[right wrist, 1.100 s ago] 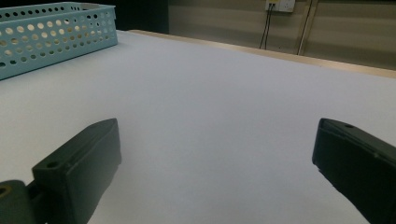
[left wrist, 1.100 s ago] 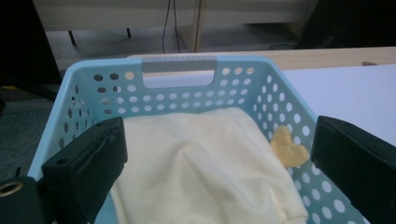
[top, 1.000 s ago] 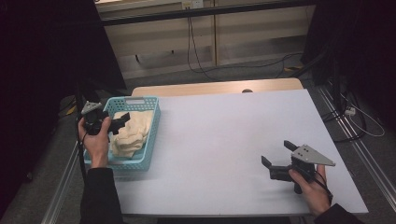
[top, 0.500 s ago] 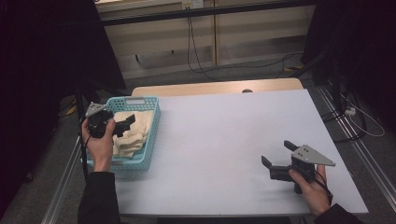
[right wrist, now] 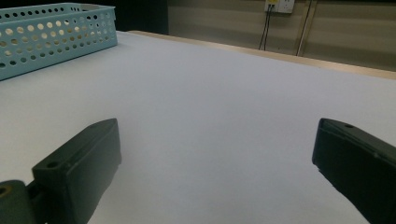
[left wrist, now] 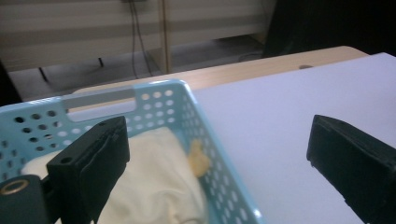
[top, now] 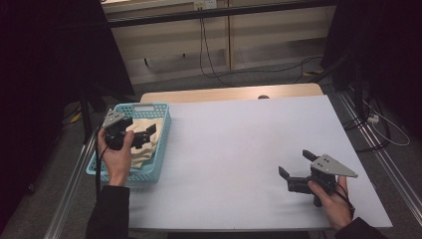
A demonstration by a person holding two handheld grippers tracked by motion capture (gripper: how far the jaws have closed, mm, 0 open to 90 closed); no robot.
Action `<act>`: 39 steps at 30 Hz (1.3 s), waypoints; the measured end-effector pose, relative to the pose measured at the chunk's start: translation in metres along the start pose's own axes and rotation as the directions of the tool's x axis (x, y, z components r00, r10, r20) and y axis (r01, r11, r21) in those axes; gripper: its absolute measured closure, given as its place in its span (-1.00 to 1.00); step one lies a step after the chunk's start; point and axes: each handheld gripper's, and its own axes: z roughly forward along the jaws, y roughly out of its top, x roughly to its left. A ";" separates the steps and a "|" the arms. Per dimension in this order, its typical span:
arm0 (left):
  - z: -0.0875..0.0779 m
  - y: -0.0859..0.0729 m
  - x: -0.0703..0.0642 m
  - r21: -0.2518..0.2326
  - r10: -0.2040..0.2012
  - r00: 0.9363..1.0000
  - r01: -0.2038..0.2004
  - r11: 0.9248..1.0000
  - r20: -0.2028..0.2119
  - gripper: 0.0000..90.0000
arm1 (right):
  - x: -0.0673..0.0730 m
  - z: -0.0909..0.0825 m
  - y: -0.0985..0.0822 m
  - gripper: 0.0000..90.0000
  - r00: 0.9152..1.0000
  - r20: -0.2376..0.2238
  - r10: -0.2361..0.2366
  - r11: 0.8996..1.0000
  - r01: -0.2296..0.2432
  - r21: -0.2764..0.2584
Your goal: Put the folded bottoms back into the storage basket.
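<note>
A light blue perforated basket (top: 163, 144) stands at the table's left edge with cream cloth (top: 144, 152) piled in it. My left gripper (top: 145, 135) hovers over the basket, open and empty. In the left gripper view its jaws straddle the basket's right wall (left wrist: 201, 135), with the cream cloth (left wrist: 154, 186) below the left jaw. My right gripper (top: 293, 163) rests low over the table near the front right, open with nothing between its fingers. The right gripper view looks across the bare white top toward the basket (right wrist: 51, 32).
The white table top (top: 239, 144) lies between the two grippers, with a wooden strip (top: 224, 93) along its far edge. Cables (top: 209, 55) trail on the floor beyond the table. A metal rail (top: 74, 179) runs along the left side.
My left gripper has risen and drawn back a little from the cloth toward the basket's left side. The right gripper has stayed still.
</note>
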 end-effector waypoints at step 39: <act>-0.025 -0.040 -0.078 -0.060 0.096 0.985 -0.088 0.994 0.146 -0.90 | 0.000 0.000 0.000 -0.98 1.000 0.001 -0.002 1.000 0.002 -0.005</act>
